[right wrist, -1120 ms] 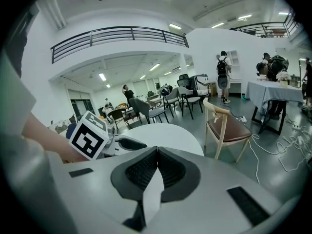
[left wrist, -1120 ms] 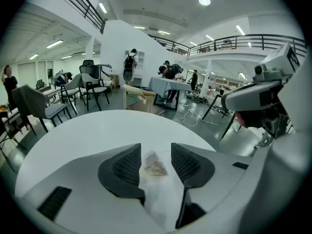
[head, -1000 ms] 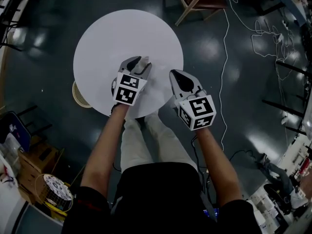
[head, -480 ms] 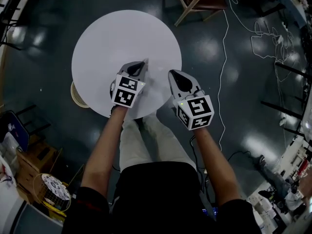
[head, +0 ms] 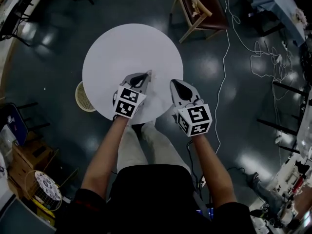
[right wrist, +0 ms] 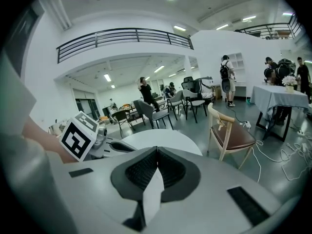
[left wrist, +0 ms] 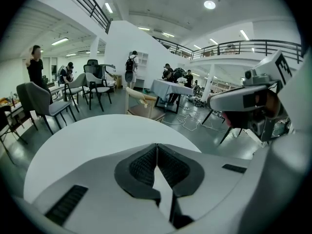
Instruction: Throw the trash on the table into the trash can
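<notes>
A round white table [head: 126,52] stands in front of me. Over its near edge, my left gripper [head: 145,75] has its jaws pressed together. A small pale scrap of trash [head: 148,73] just shows at the tips in the head view. In the left gripper view the pads [left wrist: 146,165] meet and the scrap is hidden. My right gripper [head: 175,83] hovers shut at the table's near right edge with nothing seen in it; the same goes for the right gripper view [right wrist: 157,148]. A woven beige trash can [head: 83,96] sits on the floor, half under the table's left side.
A wooden chair [head: 200,9] with a dark red seat stands beyond the table on the right. White cables [head: 253,57] trail over the dark floor at the right. Boxes and clutter [head: 29,165] lie at the lower left. People and chairs are far off in both gripper views.
The left gripper's jaws, open around a pale scrap a second ago, have shut on it. Both grippers stay at the table's near edge; the head view has shifted slightly.
</notes>
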